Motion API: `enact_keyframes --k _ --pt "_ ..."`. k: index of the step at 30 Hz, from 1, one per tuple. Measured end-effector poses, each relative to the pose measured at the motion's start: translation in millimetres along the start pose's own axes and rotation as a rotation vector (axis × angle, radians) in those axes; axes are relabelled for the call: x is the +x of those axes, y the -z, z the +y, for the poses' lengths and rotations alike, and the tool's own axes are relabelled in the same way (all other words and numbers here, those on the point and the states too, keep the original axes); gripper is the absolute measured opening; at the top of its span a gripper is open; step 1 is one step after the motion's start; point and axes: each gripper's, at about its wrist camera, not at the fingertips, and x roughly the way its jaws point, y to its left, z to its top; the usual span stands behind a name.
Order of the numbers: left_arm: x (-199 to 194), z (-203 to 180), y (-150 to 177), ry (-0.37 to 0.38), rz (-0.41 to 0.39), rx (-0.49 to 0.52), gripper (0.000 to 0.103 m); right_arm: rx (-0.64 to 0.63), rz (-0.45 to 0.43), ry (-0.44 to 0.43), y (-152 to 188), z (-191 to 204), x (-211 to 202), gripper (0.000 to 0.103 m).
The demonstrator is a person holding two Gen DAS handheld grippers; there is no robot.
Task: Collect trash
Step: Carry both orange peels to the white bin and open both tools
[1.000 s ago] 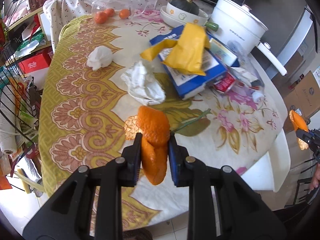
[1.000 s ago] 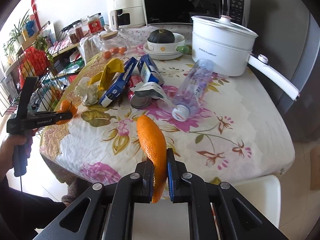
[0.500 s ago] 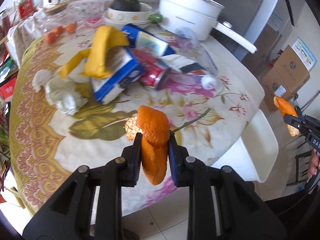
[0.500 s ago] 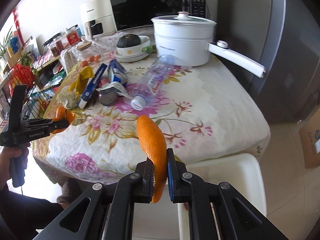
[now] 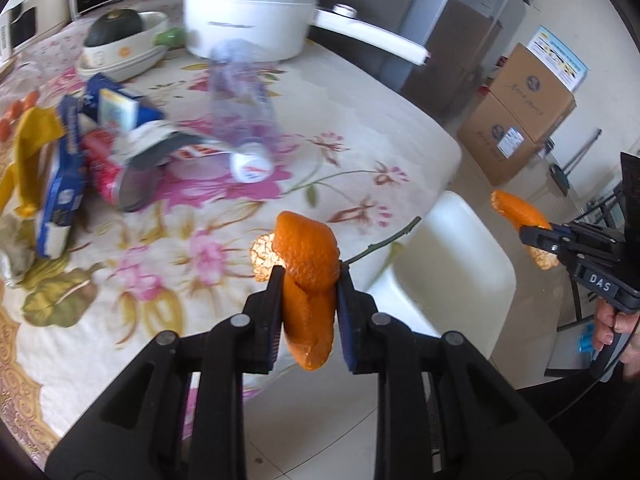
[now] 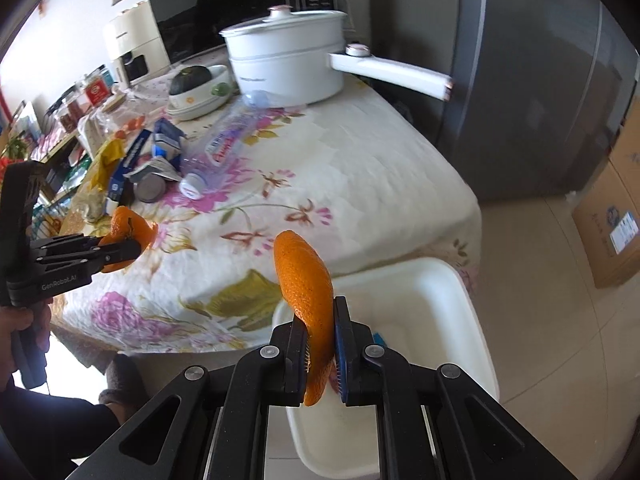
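Note:
My left gripper (image 5: 309,280) is shut on a curled orange peel (image 5: 308,256), held over the table's near edge. My right gripper (image 6: 320,320) is shut on a second, flatter orange peel (image 6: 306,280), above the white bin (image 6: 460,308) that stands on the floor by the table. Each gripper shows in the other's view: the right gripper (image 5: 532,236) at the far right, the left gripper (image 6: 128,246) at the left. On the flowered tablecloth (image 6: 360,168) lie a clear plastic bottle (image 5: 240,120), a red can (image 5: 116,176), blue cartons (image 5: 60,184), a yellow wrapper (image 5: 32,136) and crumpled tissue (image 5: 12,252).
A white pot (image 6: 284,64) with a long handle (image 6: 392,74) and a bowl with a dark squash (image 6: 196,84) stand at the table's back. A grey fridge (image 6: 540,80) rises to the right, cardboard boxes (image 5: 516,112) sit on the floor, and a hand (image 5: 612,324) grips the right tool.
Both grippers have swung rightward along the table toward the white bin, each still clamping its orange peel. The bin has come under the right gripper.

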Motion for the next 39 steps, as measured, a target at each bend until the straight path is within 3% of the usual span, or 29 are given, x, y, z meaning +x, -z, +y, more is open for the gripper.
enact_keyframes --k 11,20,21,23,25,30,34,39 --pt "50 -82 -5 0.107 0.066 0.100 0.026 0.068 0.057 0.056 32 -55 0 0.012" --pt "78 -121 2 0.137 0.104 0.164 0.028 0.113 0.082 0.078 45 -85 -4 0.012" --pt "78 -123 3 0.128 0.098 0.176 0.031 0.116 0.084 0.079 46 -87 -5 0.012" --pt "76 -125 1 0.117 0.092 0.184 0.050 0.120 0.089 0.082 47 -90 -5 0.012" --pt "72 -124 0 0.099 0.071 0.175 0.079 0.121 0.092 0.083 48 -93 -5 0.012" --pt "68 -115 -2 0.066 0.066 0.162 0.085 0.124 0.097 0.084 48 -95 -4 0.012" --pt "67 -109 -2 0.017 0.067 0.150 0.095 0.122 0.096 0.081 47 -93 -3 0.012" --pt "62 -100 -3 -0.005 0.057 0.138 0.100 0.122 0.102 0.082 46 -90 -2 0.014"
